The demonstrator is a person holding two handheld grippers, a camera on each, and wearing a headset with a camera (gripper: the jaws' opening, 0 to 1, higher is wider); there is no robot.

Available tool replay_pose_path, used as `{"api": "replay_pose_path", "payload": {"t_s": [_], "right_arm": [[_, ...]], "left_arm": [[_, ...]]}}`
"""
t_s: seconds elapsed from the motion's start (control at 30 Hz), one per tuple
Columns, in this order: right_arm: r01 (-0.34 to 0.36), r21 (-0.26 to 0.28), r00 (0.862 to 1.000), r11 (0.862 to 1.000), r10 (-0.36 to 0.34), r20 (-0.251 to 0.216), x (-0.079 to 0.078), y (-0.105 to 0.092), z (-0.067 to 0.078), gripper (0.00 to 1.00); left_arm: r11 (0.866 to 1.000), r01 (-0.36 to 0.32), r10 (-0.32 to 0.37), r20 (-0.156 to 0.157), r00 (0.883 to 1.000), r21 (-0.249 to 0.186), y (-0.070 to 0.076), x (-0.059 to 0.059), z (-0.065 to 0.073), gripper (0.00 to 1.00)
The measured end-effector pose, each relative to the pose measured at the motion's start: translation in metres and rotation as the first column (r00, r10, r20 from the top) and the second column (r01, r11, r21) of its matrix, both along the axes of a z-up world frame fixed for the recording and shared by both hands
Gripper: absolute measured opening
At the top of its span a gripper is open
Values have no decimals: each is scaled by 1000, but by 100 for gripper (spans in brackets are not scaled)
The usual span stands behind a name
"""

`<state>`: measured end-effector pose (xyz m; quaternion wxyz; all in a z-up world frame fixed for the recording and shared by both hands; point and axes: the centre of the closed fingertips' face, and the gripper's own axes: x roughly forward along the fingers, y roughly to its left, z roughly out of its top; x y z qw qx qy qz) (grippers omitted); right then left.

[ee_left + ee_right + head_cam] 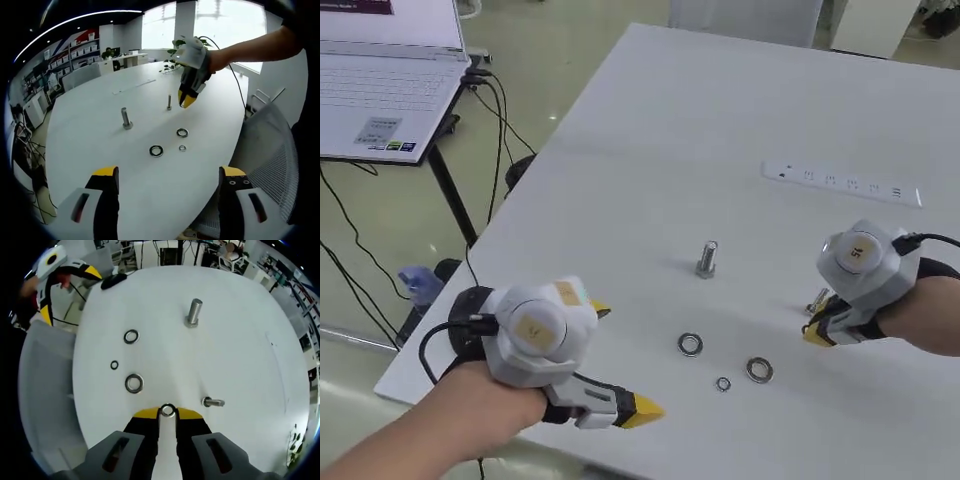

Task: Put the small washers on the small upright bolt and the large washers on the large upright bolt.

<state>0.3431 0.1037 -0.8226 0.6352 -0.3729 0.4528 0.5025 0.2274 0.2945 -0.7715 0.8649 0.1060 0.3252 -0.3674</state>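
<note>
Right gripper (168,413): clamped on what looks like a small washer (168,406) | small bolt (213,402): near, at 3 o'clock, on counter (240,340) | left gripper (168,173): wide apart, empty

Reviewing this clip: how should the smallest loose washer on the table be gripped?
Pinch the loose small washer across its outer rim, fingers coming straight down either side: it lies flat and thin on the table, offering no upright part.
</note>
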Motion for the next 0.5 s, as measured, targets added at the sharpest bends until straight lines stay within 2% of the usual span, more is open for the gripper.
{"api": "replay_pose_path", "payload": {"t_s": [0.13, 0.3, 0.5], "right_arm": [[23, -2, 1000, 1000, -23, 3, 4, -13, 3, 12], [49, -1, 999, 999, -49, 24, 18, -25, 7, 12], [70, 10, 997, 997, -71, 40, 35, -28, 16, 12]], "left_arm": [[1000, -5, 5, 2, 1000, -20, -4, 4, 0, 83], [1000, -4, 4, 5, 1000, -11, -7, 6, -1, 85], [1000, -7, 7, 2, 1000, -13, -10, 9, -1, 86]]}}
